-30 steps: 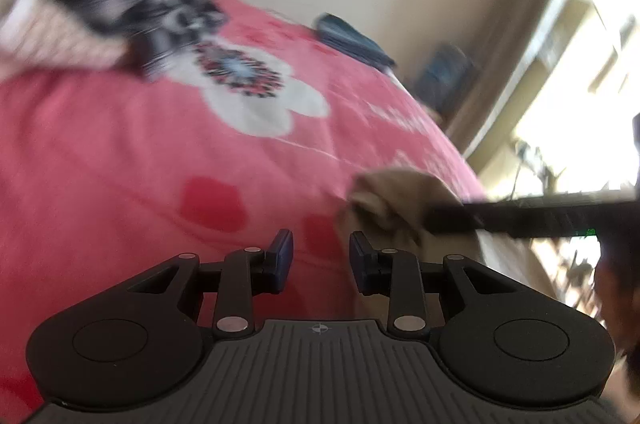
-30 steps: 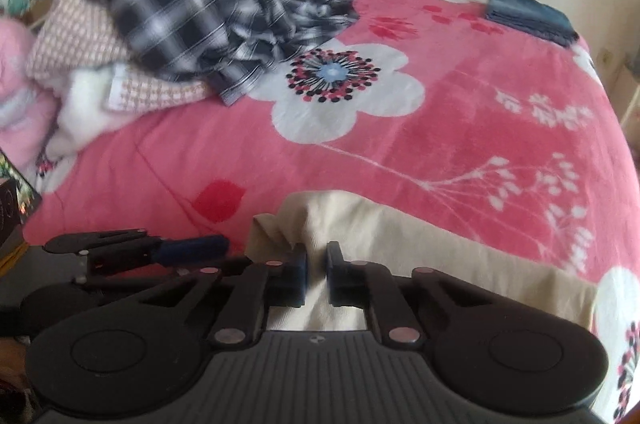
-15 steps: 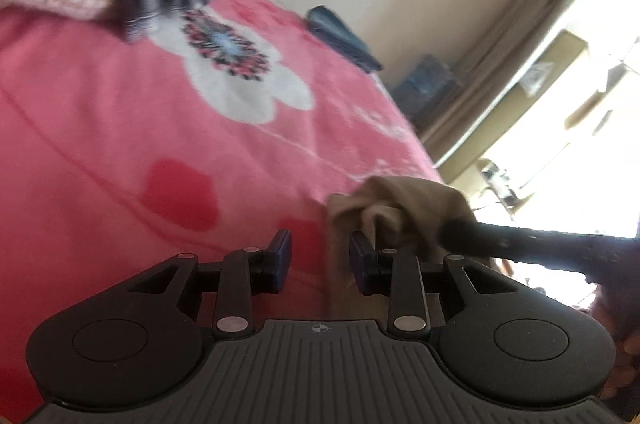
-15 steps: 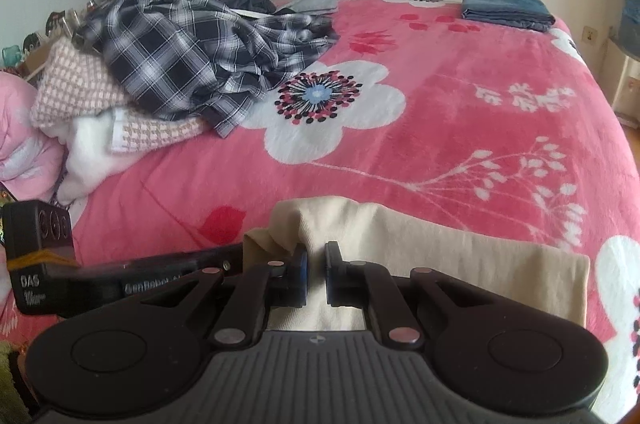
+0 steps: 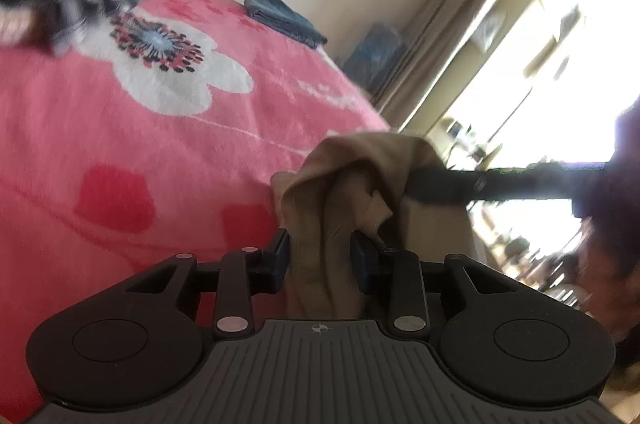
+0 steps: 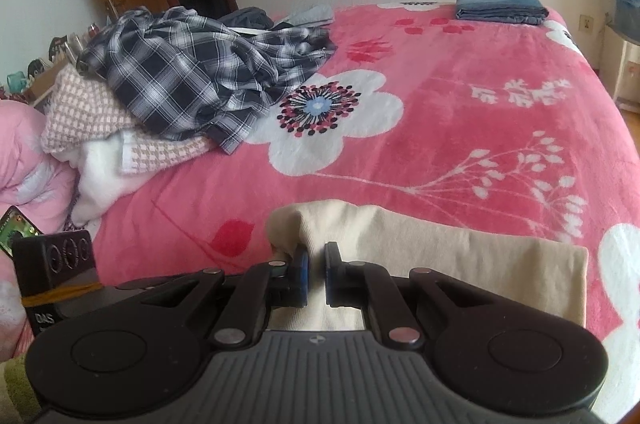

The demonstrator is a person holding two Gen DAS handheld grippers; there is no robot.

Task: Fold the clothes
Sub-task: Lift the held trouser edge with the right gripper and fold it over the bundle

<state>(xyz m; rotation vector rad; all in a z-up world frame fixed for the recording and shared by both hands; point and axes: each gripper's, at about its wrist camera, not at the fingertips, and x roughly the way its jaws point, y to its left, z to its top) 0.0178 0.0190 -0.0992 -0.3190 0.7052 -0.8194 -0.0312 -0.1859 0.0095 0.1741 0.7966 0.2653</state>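
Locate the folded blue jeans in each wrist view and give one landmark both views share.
Left wrist: folded blue jeans upper centre, at the bed's far edge by the wall.
Right wrist: the jeans upper right, on the far corner of the bed.
Shared landmark: the big white flower printed on the pink blanket.

Beige garment [image 6: 440, 256]; pink floral blanket [image 6: 460, 128]; black-white plaid shirt [image 6: 192, 76]; blue folded jeans [image 6: 500, 2]

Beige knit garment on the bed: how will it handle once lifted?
The beige knit garment is probably floppy: it bunches into folds between the left gripper fingers. Likely light and thin, since the right gripper pinches it nearly closed. It may drag on the fuzzy pink floral blanket.
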